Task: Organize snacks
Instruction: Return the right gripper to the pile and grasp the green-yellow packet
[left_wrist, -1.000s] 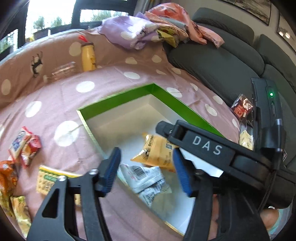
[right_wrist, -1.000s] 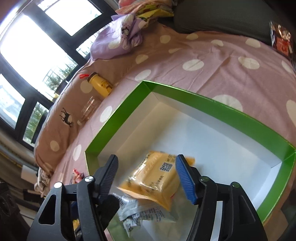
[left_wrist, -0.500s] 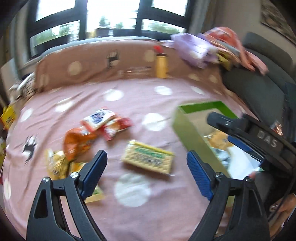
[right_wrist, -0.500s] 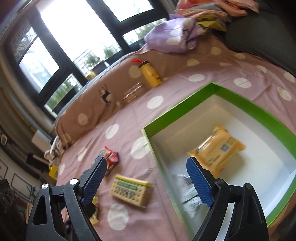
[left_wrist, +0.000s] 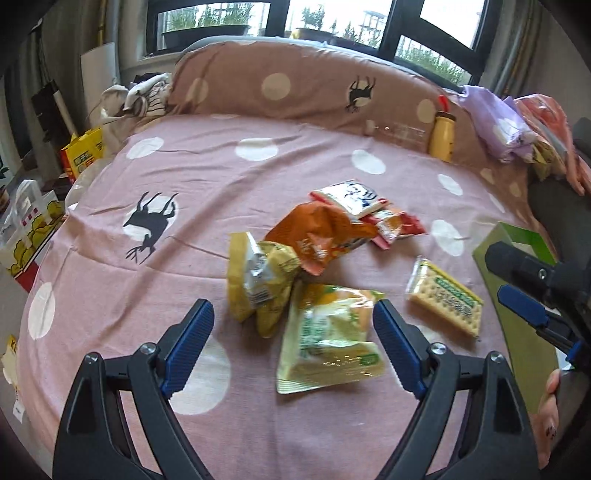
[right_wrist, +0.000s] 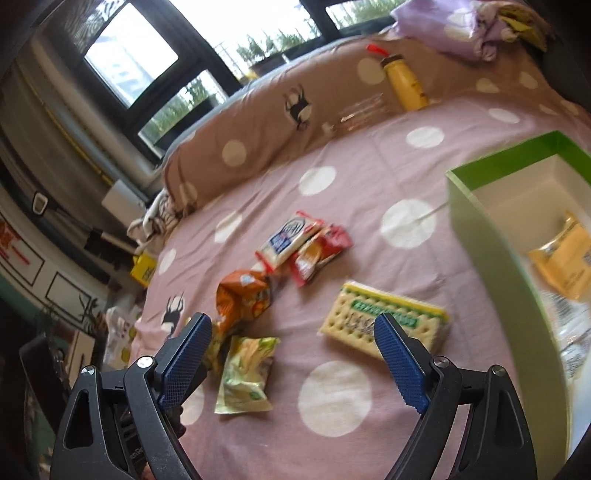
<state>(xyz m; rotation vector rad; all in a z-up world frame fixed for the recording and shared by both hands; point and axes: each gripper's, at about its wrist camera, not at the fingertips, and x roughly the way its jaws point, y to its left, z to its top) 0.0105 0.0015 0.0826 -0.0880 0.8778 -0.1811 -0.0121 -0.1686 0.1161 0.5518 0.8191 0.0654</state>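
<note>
A: Left gripper (left_wrist: 293, 326)? State?

B: Jaws were wide apart, nothing between the pads, and had just been opening. It pointed down at the bed (left_wrist: 207, 177). The green-yellow snack bag (left_wrist: 327, 338) lay right ahead in the gap line, about 12 to 1 o'clock from the tips, flat on the cover, not touched.

A: Long axis?

B: Ran roughly 12 to 6, near in line with the gripper, so the pads would close across its short side. Good fit, I'd judge.

A: Right gripper (right_wrist: 293, 347)?

B: Also spread apart and empty, jaws just been opening too. The cracker pack (right_wrist: 384, 319) sat at 1 o'clock, just past its right pad; long axis went about 10 to 4, skewed to the jaws. May need a wrist roll.

A: Farther out?

B: Yellow pouches (left_wrist: 258, 280) at 11 o'clock of the left gripper, orange bag (left_wrist: 321, 236) at 12 beyond them, red and white packs (left_wrist: 365, 208) farther still. Green box (right_wrist: 517, 236) at 2 to 3 o'clock of the right gripper, with a yellow packet (right_wrist: 565, 258) already inside.

A: Nearer hand?

B: Left for the green-yellow bag, right for the crackers and box.
</note>
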